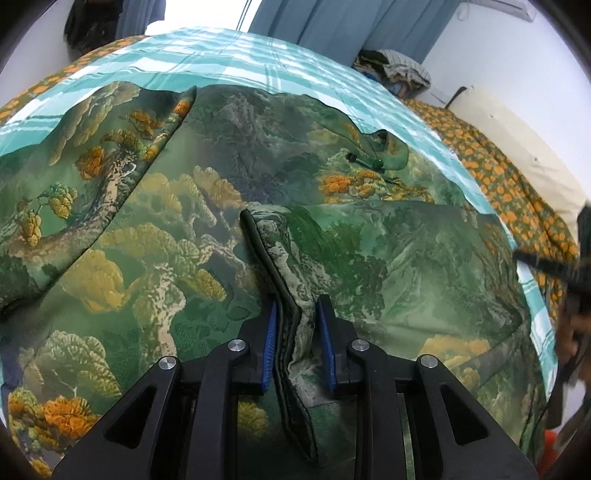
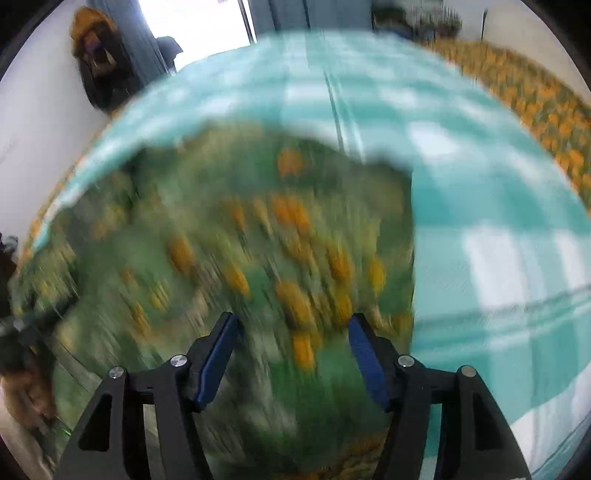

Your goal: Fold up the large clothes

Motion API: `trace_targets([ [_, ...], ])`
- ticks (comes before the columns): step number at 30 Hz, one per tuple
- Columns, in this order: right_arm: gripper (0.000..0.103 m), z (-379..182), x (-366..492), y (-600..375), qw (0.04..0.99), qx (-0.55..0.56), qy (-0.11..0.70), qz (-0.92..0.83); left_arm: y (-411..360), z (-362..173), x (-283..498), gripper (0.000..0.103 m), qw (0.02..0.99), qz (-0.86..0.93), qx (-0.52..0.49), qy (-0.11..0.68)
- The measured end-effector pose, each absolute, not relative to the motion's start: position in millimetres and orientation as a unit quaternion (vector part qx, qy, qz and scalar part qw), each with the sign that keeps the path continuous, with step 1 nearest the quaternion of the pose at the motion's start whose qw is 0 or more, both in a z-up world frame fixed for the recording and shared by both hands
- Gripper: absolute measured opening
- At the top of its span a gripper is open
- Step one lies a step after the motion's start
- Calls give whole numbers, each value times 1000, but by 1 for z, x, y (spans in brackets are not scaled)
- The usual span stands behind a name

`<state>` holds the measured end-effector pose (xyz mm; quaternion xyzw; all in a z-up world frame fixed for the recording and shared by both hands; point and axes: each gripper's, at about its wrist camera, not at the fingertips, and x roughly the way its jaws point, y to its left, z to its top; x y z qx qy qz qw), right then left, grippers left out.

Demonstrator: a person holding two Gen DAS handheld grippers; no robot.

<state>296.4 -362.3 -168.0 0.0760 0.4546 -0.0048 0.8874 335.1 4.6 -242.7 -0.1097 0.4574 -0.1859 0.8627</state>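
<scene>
A large green garment (image 1: 166,229) with a landscape print of trees and orange blossoms lies spread on the bed. My left gripper (image 1: 297,306) is shut on a dark-piped hem of the garment (image 1: 284,280), a folded flap that rises between its blue pads. In the right wrist view the garment (image 2: 236,258) is blurred by motion. My right gripper (image 2: 291,325) is open and empty above it, its blue pads wide apart. The right gripper also shows as a dark blur in the left wrist view (image 1: 565,273), at the right edge.
The bed has a teal and white checked sheet (image 1: 229,55) and an orange-flowered cover (image 1: 491,173) along the right side. A pile of clothes (image 1: 395,70) lies at the far corner. Blue curtains (image 1: 325,26) hang behind. A dark jacket (image 2: 99,62) hangs on the left wall.
</scene>
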Motion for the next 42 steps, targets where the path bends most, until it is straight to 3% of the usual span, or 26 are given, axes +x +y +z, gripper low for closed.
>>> trace_targets([
  [3,64,-157,328,-362,897,83,434,-7,3,-243,334,23,864,-184,-105,456],
  [8,64,-232,377,-368,846,135,516,-10,3,-243,332,23,868,-183,-99,452],
  [10,64,-235,373,-364,857,124,501,-14,1,-245,332,23,868,-183,-99,451],
  [21,64,-211,245,-332,868,48,495,-11,5,-241,333,25,862,-185,-106,459],
  [23,64,-199,222,-322,872,31,486,-36,4,-231,329,37,861,-167,-86,473],
  [25,64,-183,196,-312,882,22,468,-48,7,-212,316,73,862,-149,-65,481],
  [28,64,-168,152,-294,901,36,431,-26,26,-183,290,89,872,-153,-53,461],
  [31,64,-164,105,-268,917,22,398,-11,78,-157,267,97,884,-146,-58,441],
  [35,64,-173,71,-242,917,14,398,16,173,-157,267,100,891,-63,-96,440],
  [42,64,-184,61,-205,908,-2,417,42,358,-222,268,99,806,147,-396,414],
])
